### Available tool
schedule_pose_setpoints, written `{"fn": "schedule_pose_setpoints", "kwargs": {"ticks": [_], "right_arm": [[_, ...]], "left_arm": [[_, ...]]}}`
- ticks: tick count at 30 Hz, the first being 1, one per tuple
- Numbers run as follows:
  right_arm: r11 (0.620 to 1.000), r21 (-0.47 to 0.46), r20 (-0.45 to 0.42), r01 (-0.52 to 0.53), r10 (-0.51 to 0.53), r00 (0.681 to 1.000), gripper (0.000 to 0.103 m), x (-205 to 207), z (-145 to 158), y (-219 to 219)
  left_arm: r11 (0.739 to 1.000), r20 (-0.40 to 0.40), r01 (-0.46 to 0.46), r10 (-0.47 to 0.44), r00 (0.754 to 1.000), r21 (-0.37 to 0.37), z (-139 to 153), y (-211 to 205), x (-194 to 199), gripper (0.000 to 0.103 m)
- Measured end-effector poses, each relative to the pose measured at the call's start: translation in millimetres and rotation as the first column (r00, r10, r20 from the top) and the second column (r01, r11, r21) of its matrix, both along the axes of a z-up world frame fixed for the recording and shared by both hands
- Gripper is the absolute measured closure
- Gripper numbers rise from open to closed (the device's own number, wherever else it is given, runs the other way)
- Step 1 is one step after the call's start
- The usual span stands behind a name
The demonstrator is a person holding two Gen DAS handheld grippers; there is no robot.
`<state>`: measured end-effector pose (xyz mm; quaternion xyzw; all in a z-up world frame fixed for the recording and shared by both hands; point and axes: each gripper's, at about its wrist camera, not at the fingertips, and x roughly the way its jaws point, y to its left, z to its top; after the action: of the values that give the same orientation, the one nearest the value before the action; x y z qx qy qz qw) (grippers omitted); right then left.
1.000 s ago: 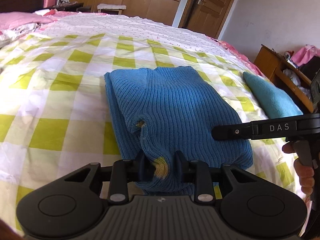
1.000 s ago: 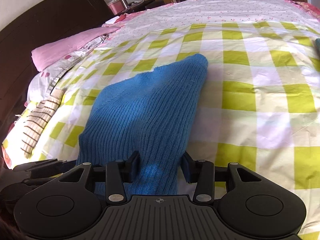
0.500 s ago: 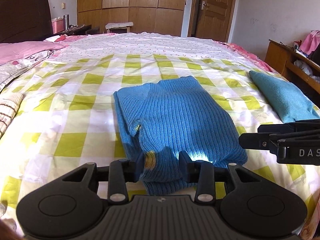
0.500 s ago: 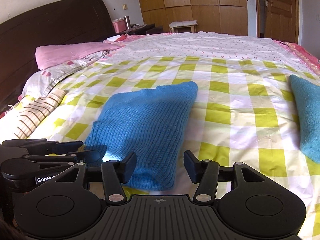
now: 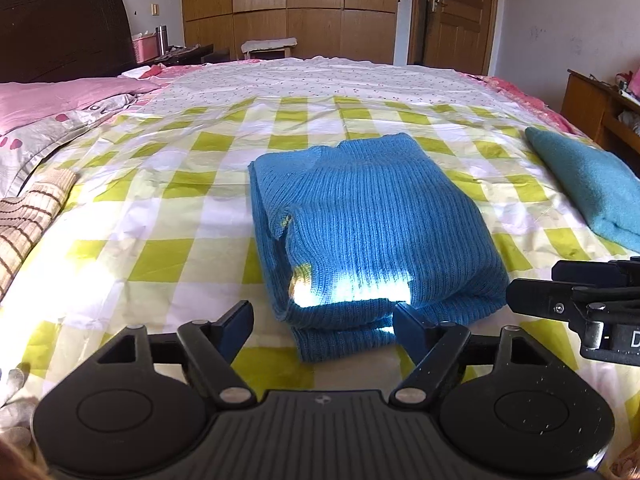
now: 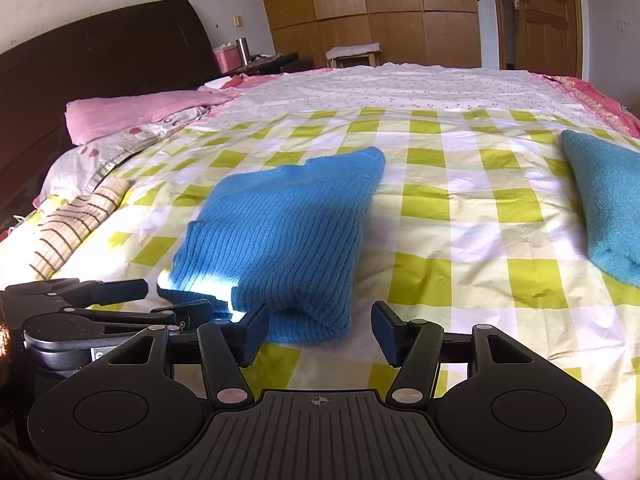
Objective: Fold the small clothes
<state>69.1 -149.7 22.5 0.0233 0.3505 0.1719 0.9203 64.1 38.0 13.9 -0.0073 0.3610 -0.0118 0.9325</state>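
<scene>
A blue ribbed knit sweater (image 5: pixel 372 232) lies folded into a thick rectangle on the green-and-white checked bed cover (image 5: pixel 168 216); it also shows in the right wrist view (image 6: pixel 280 236). My left gripper (image 5: pixel 324 328) is open and empty, its jaws wide apart just in front of the sweater's near edge. My right gripper (image 6: pixel 318 334) is open and empty, just short of the sweater's near right corner. In the left wrist view the right gripper (image 5: pixel 576 300) shows at the right edge; in the right wrist view the left gripper (image 6: pixel 100 300) shows at the left.
A folded teal garment (image 5: pixel 588 184) lies to the right on the bed, also in the right wrist view (image 6: pixel 608 196). A striped beige cloth (image 5: pixel 24 216) and pink pillows (image 5: pixel 60 96) lie at the left. A dark headboard, wooden wardrobes, a door and a side cabinet (image 5: pixel 592 104) surround the bed.
Both grippers let go of the sweater's near edge, opened wide and pulled back and up. The sweater now lies flat and folded on the bed.
</scene>
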Motion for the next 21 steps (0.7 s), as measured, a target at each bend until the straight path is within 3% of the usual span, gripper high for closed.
{"fn": "schedule_pose_setpoints", "kwargs": {"ticks": [7, 11, 21], "right_arm": [[1.000, -0.020, -0.018, 0.004, -0.005, 1.000, 0.045, -3.8, -9.7, -0.8], [0.999, -0.041, -0.017, 0.010, -0.011, 1.000, 0.045, -5.2, -12.4, 2.1], [0.997, -0.072, -0.025, 0.021, -0.023, 0.999, 0.045, -5.4, -18.2, 5.2]], "left_arm": [[0.999, -0.006, -0.019, 0.019, 1.000, 0.030, -4.4, -5.4, -4.4, 0.006], [0.998, -0.005, -0.015, 0.015, 1.000, 0.059, -4.4, -10.0, -7.4, 0.004], [1.000, 0.007, -0.020, 0.020, 1.000, 0.023, -2.5, -7.2, -13.9, 0.004]]}}
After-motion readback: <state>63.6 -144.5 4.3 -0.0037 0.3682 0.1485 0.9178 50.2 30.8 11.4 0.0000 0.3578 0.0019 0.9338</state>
